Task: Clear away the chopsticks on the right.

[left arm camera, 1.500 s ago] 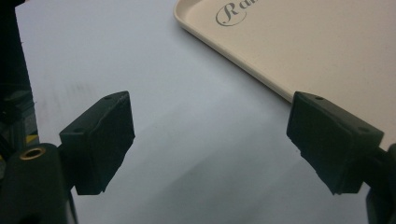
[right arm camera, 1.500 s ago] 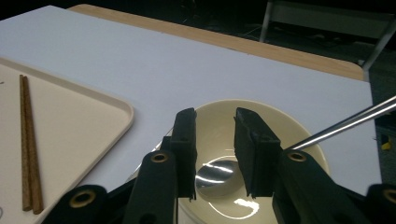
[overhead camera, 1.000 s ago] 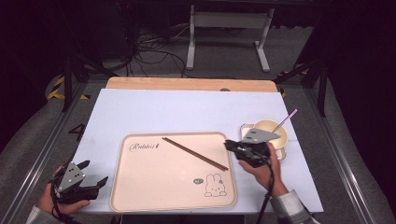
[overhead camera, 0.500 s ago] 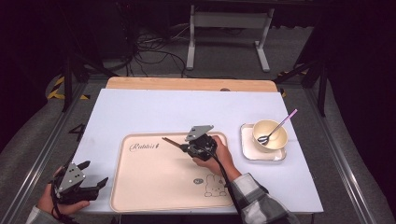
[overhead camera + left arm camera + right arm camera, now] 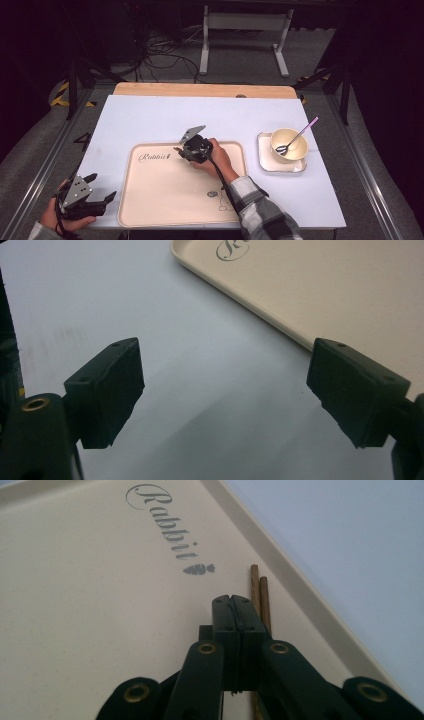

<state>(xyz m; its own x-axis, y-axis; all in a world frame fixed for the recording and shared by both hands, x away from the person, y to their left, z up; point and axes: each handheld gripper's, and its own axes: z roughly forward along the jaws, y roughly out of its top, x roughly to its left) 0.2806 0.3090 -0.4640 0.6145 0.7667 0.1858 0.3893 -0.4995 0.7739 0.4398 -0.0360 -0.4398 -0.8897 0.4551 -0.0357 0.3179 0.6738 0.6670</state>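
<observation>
Right tool (image 5: pixel 235 605) pressed together, empty, just above chopsticks (image 5: pixel 260 592) on the tray (image 5: pixel 75 630); left tool (image 5: pixel 225 390) spread.

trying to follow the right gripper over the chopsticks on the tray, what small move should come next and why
Probably open the right gripper and settle it over the chopsticks. Its jaws are pressed together with nothing between them, and the two brown sticks lie flat on the tray just beside the tips, near the rim. Shut jaws cannot take them. The left gripper sits open over the table beside the tray.
</observation>
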